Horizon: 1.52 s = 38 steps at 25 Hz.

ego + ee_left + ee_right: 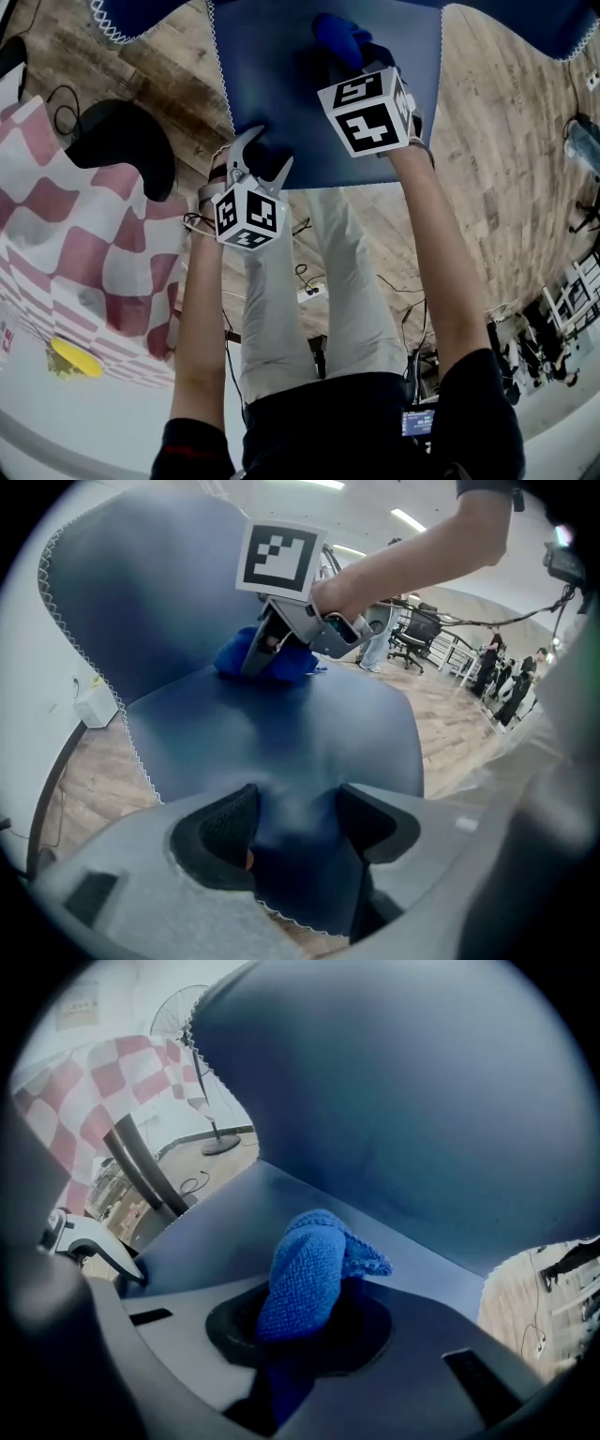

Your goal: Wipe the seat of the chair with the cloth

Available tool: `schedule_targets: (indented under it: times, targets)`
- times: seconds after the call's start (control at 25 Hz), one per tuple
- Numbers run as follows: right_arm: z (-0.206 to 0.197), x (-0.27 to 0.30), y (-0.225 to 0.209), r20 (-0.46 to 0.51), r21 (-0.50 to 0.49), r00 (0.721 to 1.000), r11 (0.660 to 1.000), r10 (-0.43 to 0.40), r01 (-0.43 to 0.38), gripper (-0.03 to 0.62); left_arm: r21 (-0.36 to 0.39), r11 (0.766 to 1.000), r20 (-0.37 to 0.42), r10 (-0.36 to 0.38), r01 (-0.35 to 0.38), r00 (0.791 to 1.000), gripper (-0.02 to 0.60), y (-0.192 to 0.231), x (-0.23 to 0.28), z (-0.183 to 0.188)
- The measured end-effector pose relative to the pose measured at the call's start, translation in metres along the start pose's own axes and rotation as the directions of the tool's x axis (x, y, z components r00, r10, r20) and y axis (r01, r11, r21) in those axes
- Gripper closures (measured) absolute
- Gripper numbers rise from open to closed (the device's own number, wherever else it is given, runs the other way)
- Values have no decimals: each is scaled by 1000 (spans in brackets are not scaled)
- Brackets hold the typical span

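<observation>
The chair's dark blue seat [281, 84] has white stitching along its rim, and its backrest [141, 583] rises behind it. My right gripper [352, 56] is shut on a bunched blue cloth [336, 36], pressing it onto the seat near the back. That cloth [305, 1269] sticks out from between the jaws in the right gripper view. The left gripper view shows the right gripper [281, 639] on the cloth [267, 658]. My left gripper [265, 155] is open at the seat's front edge. The stitched rim lies between its fingers [230, 827], and I cannot tell if they touch it.
A table with a red and white checked cover [66, 234] stands to the left, with a black rounded seat [127, 141] beside it. The person's legs [319, 281] stand on the wooden floor [506, 169] right in front of the chair. Cables lie on the floor.
</observation>
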State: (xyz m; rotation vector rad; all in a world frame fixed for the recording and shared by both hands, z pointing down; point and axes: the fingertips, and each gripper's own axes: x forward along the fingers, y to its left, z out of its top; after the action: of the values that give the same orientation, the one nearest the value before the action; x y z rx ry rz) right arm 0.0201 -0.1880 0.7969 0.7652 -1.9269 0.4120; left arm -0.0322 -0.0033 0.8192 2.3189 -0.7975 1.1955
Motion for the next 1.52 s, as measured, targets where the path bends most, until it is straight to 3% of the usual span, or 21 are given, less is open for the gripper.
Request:
schedule_targets:
  times: [0.16,0.6,0.92,1.12,1.52]
  targets:
    - [18,8,32,18,-78,999,996,42,-40,545,-1,1000,-6,7,-7,1000,301,1,0,-1]
    - [47,17,93,51,-120,986,981,160,-153,545,-5,1000,18,8,-8,1000,301,0,0,0]
    - [61,22,138,41,-183,965,951,261,-249,545,-2,1000,23,7,-7,1000,301,1,0,0]
    - [62,22,159,22,-232,936,913,351,-336,545,0,1000,34,-4,4,999,301,1,-1,1]
    - [60,22,156,23,-257,946,916,324,-308,545,2,1000,49,-3,3,999,301,1,-1,1]
